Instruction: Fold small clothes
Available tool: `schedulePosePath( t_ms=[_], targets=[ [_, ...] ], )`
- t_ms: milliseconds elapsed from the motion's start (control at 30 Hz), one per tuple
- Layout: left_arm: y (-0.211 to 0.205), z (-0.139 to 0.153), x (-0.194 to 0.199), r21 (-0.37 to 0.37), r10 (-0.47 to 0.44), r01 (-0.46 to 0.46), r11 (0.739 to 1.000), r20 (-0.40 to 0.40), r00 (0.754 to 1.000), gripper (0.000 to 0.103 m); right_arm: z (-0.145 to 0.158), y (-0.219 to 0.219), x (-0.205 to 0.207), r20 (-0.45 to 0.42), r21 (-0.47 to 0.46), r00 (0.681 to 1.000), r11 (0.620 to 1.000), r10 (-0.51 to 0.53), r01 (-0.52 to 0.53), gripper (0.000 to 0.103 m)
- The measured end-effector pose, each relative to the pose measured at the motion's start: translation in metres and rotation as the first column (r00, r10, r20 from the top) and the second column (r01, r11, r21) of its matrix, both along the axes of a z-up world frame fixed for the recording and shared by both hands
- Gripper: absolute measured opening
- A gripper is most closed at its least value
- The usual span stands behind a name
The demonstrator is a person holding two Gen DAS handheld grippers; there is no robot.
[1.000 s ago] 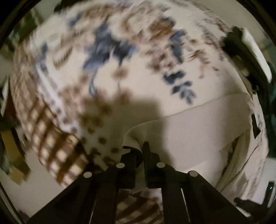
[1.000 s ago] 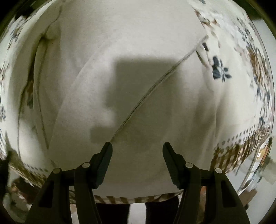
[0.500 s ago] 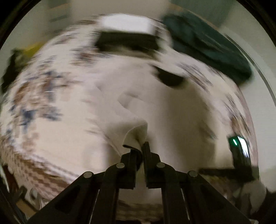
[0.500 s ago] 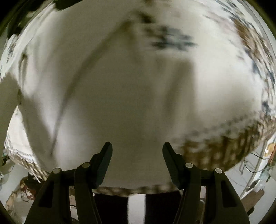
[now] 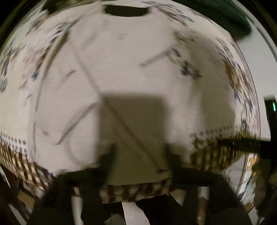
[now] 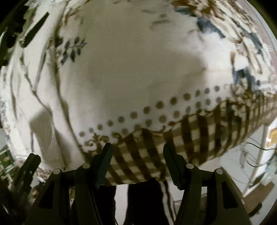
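A cream-white garment (image 5: 131,72) lies spread on the patterned tablecloth (image 5: 242,97), with folds and seams across it and a dark neck opening (image 5: 126,11) at the far side. My left gripper (image 5: 138,155) is open and empty just above the garment's near edge; the view is blurred. In the right wrist view the garment (image 6: 39,103) lies at the left. My right gripper (image 6: 137,152) is open and empty over the tablecloth's brown checked border (image 6: 190,135).
The tablecloth (image 6: 138,60) has blue and brown flowers, brown dots and a checked edge hanging at the table's near side. A dark green cloth (image 5: 225,20) lies at the far right. The other gripper's black body (image 5: 270,121) shows at the right edge. Floor and cables (image 6: 256,155) lie beyond the table edge.
My left gripper has let go of the garment's edge and opened; the folded part now lies flat. Both grippers have swung; the right now looks at the table's border.
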State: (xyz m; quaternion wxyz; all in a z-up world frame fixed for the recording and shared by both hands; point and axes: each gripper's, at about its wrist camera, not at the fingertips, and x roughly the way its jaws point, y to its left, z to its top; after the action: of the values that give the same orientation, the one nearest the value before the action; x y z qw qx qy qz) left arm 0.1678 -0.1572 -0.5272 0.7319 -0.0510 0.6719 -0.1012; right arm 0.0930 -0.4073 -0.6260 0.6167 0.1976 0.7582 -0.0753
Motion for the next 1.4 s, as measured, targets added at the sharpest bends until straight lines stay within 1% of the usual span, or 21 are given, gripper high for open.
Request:
schedulePosePath(
  t_ms=[67, 167, 233, 333, 400, 533, 567, 600, 633, 667, 700, 733, 867, 1000, 1100, 1167, 1200, 1267, 1333, 1367, 1400],
  targets=[
    [0.032, 0.010, 0.001, -0.005, 0.064, -0.064, 0.998, 0.021, 0.998, 0.084, -0.005, -0.011, -0.005, 0.025, 0.061, 1.000, 0.998, 0.000, -0.001, 0.063],
    [0.088, 0.016, 0.001, 0.018, 0.155, -0.156, 0.988, 0.032, 0.987, 0.084, -0.012, 0.002, -0.016, 0.030, 0.176, 0.999, 0.984, -0.022, 0.016, 0.063],
    [0.140, 0.010, -0.004, 0.041, 0.222, -0.222, 0.974, 0.016, 0.975, 0.084, -0.012, 0.017, -0.018, 0.020, 0.242, 0.999, 0.969, -0.046, 0.040, 0.063],
    [0.190, -0.011, -0.007, 0.053, 0.282, -0.281, 0.958, -0.022, 0.959, 0.084, -0.025, 0.026, -0.010, -0.007, 0.344, 0.996, 0.935, -0.090, 0.087, 0.063],
    [0.207, -0.027, -0.009, 0.042, 0.284, -0.281, 0.959, -0.070, 0.956, 0.083, -0.033, 0.034, -0.014, -0.028, 0.370, 0.993, 0.922, -0.113, 0.115, 0.063],
    [0.222, -0.065, -0.009, -0.036, 0.249, -0.259, 0.965, -0.172, 0.953, 0.082, -0.039, 0.042, -0.014, -0.058, 0.375, 0.987, 0.913, -0.152, 0.163, 0.062],
    [0.220, -0.069, -0.008, -0.047, 0.235, -0.247, 0.968, -0.177, 0.956, 0.077, -0.036, 0.047, -0.007, -0.064, 0.371, 0.985, 0.913, -0.158, 0.171, 0.057],
    [0.218, -0.073, -0.009, -0.051, 0.212, -0.224, 0.973, -0.174, 0.962, 0.053, -0.035, 0.045, -0.009, -0.066, 0.366, 0.984, 0.914, -0.164, 0.177, 0.051],
    [0.216, -0.074, -0.010, -0.059, 0.194, -0.207, 0.977, -0.172, 0.966, 0.036, -0.038, 0.056, -0.005, -0.069, 0.362, 0.983, 0.914, -0.171, 0.185, 0.040],
    [0.214, -0.075, -0.009, -0.053, 0.186, -0.197, 0.979, -0.173, 0.967, 0.003, -0.036, 0.059, -0.004, -0.073, 0.352, 0.981, 0.916, -0.180, 0.194, 0.023],
    [0.213, -0.075, -0.010, -0.054, 0.175, -0.187, 0.981, -0.178, 0.968, 0.004, -0.034, 0.060, -0.002, -0.071, 0.346, 0.979, 0.916, -0.190, 0.203, 0.011],
    [0.213, -0.069, -0.011, -0.059, 0.173, -0.185, 0.981, -0.166, 0.971, 0.003, -0.031, 0.067, 0.001, -0.070, 0.337, 0.977, 0.917, -0.201, 0.212, 0.004],
    [0.213, -0.043, -0.008, -0.093, 0.188, -0.204, 0.975, -0.151, 0.970, 0.003, -0.007, 0.060, 0.006, -0.058, 0.375, 0.968, 0.894, -0.243, 0.247, 0.004],
    [0.228, -0.013, 0.007, -0.164, 0.231, -0.255, 0.953, -0.148, 0.962, 0.003, 0.022, 0.044, 0.020, -0.016, 0.396, 0.961, 0.881, -0.276, 0.259, 0.004],
    [0.225, 0.012, 0.045, -0.220, 0.253, -0.268, 0.938, -0.091, 0.963, 0.003, 0.047, 0.036, 0.052, 0.047, 0.429, 0.945, 0.861, -0.324, 0.274, 0.004],
    [0.217, 0.016, 0.069, -0.232, 0.248, -0.252, 0.939, -0.048, 0.968, 0.003, 0.061, 0.026, 0.082, 0.110, 0.432, 0.935, 0.863, -0.338, 0.262, 0.004],
    [0.210, 0.017, 0.096, -0.242, 0.240, -0.237, 0.941, -0.015, 0.971, 0.003, 0.064, 0.020, 0.095, 0.131, 0.429, 0.930, 0.865, -0.345, 0.261, 0.004],
    [0.196, 0.013, 0.135, -0.249, 0.238, -0.225, 0.942, 0.023, 0.971, 0.003, 0.068, 0.010, 0.133, 0.184, 0.417, 0.915, 0.872, -0.358, 0.257, 0.004],
    [0.203, 0.004, 0.166, -0.298, 0.260, -0.241, 0.924, 0.024, 0.965, 0.007, 0.063, 0.007, 0.167, 0.215, 0.385, 0.909, 0.887, -0.356, 0.256, 0.006],
    [0.201, -0.004, 0.184, -0.332, 0.276, -0.255, 0.908, 0.017, 0.961, 0.007, 0.057, -0.003, 0.181, 0.213, 0.392, 0.906, 0.882, -0.366, 0.264, 0.008],
    [0.201, -0.009, 0.195, -0.343, 0.284, -0.263, 0.902, 0.010, 0.959, 0.007, 0.052, -0.007, 0.191, 0.208, 0.395, 0.906, 0.879, -0.369, 0.268, 0.011]
  ],
)
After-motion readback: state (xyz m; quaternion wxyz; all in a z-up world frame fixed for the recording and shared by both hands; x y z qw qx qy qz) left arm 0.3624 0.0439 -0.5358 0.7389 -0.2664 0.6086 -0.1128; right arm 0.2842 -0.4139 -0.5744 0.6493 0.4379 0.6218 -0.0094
